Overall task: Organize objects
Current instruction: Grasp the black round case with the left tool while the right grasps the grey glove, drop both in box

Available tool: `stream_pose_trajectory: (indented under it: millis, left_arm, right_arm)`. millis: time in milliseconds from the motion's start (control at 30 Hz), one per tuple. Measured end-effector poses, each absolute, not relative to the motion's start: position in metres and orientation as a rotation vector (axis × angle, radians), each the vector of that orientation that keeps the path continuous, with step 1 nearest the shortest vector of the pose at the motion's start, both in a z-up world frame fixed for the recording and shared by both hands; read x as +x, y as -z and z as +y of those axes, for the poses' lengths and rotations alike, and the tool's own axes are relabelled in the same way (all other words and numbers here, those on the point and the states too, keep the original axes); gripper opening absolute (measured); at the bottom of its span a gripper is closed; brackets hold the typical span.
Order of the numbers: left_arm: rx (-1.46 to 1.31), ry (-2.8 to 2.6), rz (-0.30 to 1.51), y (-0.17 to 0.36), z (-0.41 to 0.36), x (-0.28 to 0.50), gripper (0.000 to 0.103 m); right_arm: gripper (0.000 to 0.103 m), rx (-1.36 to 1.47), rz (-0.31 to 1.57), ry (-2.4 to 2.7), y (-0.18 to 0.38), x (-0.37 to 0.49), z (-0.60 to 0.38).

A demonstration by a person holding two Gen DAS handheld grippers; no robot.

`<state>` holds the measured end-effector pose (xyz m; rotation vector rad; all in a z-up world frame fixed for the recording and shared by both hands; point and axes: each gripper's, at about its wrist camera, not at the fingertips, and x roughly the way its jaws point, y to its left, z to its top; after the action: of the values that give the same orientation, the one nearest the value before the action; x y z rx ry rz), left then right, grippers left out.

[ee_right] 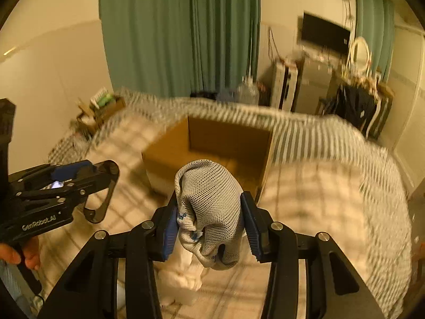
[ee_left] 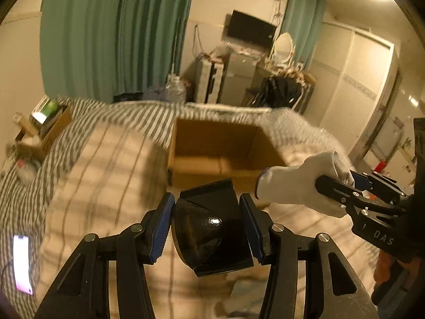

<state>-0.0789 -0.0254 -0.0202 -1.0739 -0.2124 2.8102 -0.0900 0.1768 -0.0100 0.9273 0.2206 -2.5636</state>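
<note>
Both pickups look done to me, nothing's dropped yet. My left gripper [ee_left: 207, 228] is clamped on a black plastic case [ee_left: 212, 228], glossy, with a domed smoky lid, hovering just in front of the cardboard box [ee_left: 225, 143]. My right gripper [ee_right: 209, 220] is pinched around a white knit glove [ee_right: 209, 204], soft and mesh-textured, bunched up, also just short of the box. The box sits open on the bed [ee_right: 318, 199], a checked quilt over a striped sheet. From here it looks empty, so both drops are left.
</note>
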Motion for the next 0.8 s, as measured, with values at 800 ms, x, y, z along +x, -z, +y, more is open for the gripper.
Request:
stream_pose_trajectory:
  millis: [800]
  left_arm:
    - [-1.142,-2.778,-0.148,0.027,-0.023,-0.248,0.052]
  right_arm:
    - [0.04,0.933,0.326,2.591,-0.01,-0.258,0.141]
